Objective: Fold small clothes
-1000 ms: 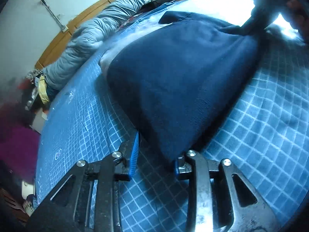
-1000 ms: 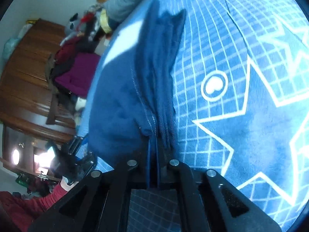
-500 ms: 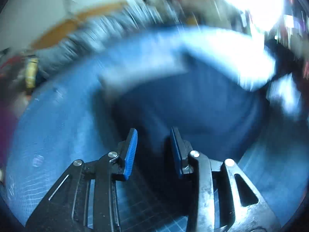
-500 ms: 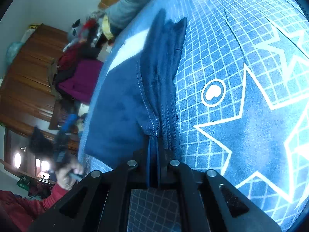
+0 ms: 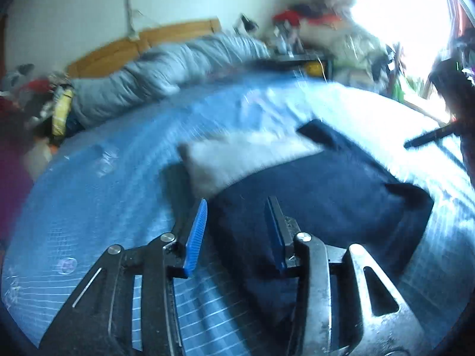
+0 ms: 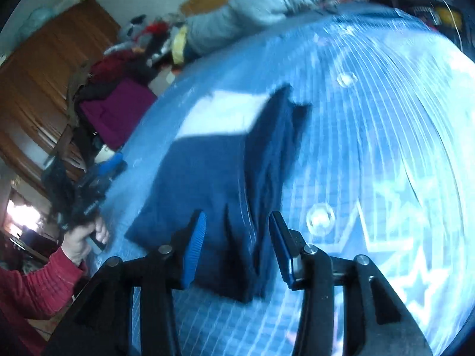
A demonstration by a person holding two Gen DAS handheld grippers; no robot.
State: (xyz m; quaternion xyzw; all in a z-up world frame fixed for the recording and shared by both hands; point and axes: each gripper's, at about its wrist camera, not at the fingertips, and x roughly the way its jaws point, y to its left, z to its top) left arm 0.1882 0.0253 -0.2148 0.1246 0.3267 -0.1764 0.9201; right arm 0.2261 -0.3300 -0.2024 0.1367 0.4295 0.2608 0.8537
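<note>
My right gripper (image 6: 236, 243) has let go: a second ago it was pinched on the folded edge of the navy garment (image 6: 213, 175), now its blue pads (image 6: 194, 249) stand apart with the cloth lying loose between and ahead of them. My left gripper (image 5: 236, 231) has swung from the garment's corner to face across it; pads (image 5: 196, 234) spread, nothing held, same as before. Both views are motion-blurred.

The navy garment (image 5: 320, 198) lies flat on the blue grid-pattern bedspread (image 5: 95, 195), folded into a rough rectangle. In the right wrist view a doubled-over strip runs along its right side, ending in two dark points at the far end. A white patch (image 5: 237, 160) touches the garment's far edge; can't tell if it's lining or a separate cloth.

White stars and circles are printed on the bedspread (image 6: 386, 148) to the right of the garment. My left hand (image 6: 80, 234), red sleeve, shows at the bed's left edge in the right wrist view. A grey duvet (image 5: 160, 80) is bunched along the wooden headboard (image 5: 124, 47).
</note>
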